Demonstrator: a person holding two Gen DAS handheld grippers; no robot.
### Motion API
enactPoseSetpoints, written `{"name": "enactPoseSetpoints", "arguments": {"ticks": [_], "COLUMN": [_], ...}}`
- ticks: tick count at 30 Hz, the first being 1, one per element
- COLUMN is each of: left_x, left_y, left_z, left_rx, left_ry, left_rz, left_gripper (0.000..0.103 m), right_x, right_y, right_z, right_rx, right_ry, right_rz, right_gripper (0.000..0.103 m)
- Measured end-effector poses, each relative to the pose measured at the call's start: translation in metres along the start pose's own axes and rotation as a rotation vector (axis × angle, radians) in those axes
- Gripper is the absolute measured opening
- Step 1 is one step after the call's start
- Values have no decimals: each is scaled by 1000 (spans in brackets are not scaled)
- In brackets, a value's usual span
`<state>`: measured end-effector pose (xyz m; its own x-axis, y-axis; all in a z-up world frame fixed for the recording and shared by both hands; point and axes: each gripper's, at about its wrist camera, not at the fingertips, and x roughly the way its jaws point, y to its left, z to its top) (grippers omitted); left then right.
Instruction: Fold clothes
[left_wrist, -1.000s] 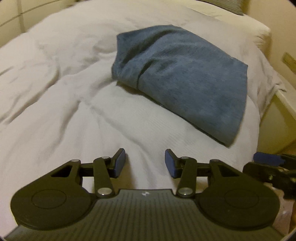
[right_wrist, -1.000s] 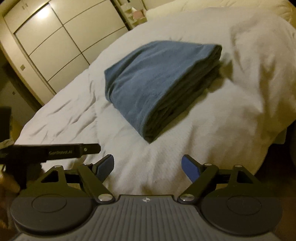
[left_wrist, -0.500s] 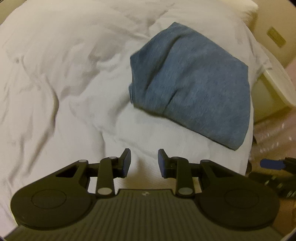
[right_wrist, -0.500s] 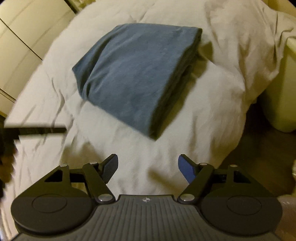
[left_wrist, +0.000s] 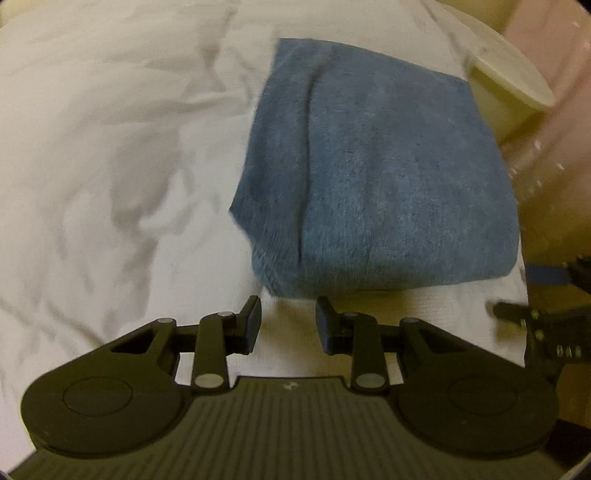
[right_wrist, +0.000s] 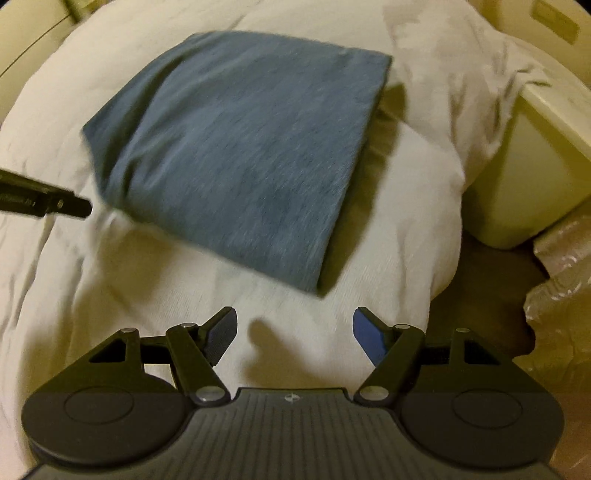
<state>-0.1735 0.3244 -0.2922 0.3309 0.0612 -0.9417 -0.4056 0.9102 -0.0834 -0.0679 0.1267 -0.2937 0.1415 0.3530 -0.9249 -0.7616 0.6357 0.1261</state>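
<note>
Both grippers are held empty over a white duvet (left_wrist: 110, 166) on which a folded blue garment (left_wrist: 376, 177) is laid.

After the duvet, which fills most of each view, the garment is seen as a thick folded rectangle near the bed's edge, beside a cream bedside unit (right_wrist: 535, 155). The right gripper (right_wrist: 294, 334) is held wide apart, just short of the garment's near corner. The left gripper (left_wrist: 288, 325) is set at a narrower gap, nothing between its pads, just short of the garment's near folded edge.
</note>
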Motion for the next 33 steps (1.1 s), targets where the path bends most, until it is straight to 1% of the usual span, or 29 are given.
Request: {"name": "enactPoseSetpoints", "arguments": {"ticks": [3, 5, 7, 8, 9, 10, 13, 16, 17, 19, 22, 23, 25, 26, 27, 29, 30, 31, 33], "left_x": [5, 6, 10, 13, 15, 15, 13, 12, 13, 19, 24, 26, 29, 22, 13, -10, -21, -33, -56], "left_y": [4, 9, 15, 18, 19, 20, 22, 18, 18, 23, 24, 27, 34, 42, 51, 45, 41, 37, 28], "left_z": [9, 14, 16, 16, 15, 14, 13, 14, 15, 15, 11, 9, 4, 6, 8, 7, 6, 5, 3], "left_rx": [64, 72, 67, 67, 72, 89, 152, 239, 262, 266, 293, 317, 372, 342, 298, 238, 209, 180, 122], "left_ry": [9, 6, 12, 14, 9, 0, -24, -26, -22, -12, -7, 5, 31, 28, 19, -55, -96, -136, -216], "left_rz": [-54, -98, -126, -136, -128, -123, -116, -113, -106, -102, -55, 17, 187, 187, 166, 68, 15, -37, -141], "left_gripper": [28, 28, 28, 24, 8, 7, 7, 7, 7, 7, 6, 0, 0, 0, 0, 0, 0, 0, 6], "right_x": [7, 10, 13, 16, 19, 22, 29, 21, 21, 23, 32, 30, 23, 16, 10, -2, -9, -15, -27], "right_y": [1, 1, 2, 2, 2, 1, -1, -15, -17, -18, -16, -15, -14, -15, -16, -18, -19, -19, -21], "right_z": [6, 10, 13, 16, 18, 20, 25, 30, 31, 30, 29, 27, 26, 27, 29, 31, 32, 34, 36], "right_rx": [48, 52, 43, 35, 27, 18, -68, -75, -87, -105, -115, -125, -130, -123, -116, -102, -94, -87, -73], "right_ry": [-23, -35, -44, -41, -37, -32, -10, -2, -2, 2, 23, 26, 20, 9, -2, -25, -36, -47, -70], "right_rz": [-31, -30, -22, -14, -4, 10, 35, 79, 83, 85, 76, 69, 60, 57, 55, 50, 47, 45, 40], "right_gripper": [71, 71, 69, 68, 62, 49, 28, 18, 17, 16, 16, 16, 16, 16, 17, 18, 20, 25, 25]}}
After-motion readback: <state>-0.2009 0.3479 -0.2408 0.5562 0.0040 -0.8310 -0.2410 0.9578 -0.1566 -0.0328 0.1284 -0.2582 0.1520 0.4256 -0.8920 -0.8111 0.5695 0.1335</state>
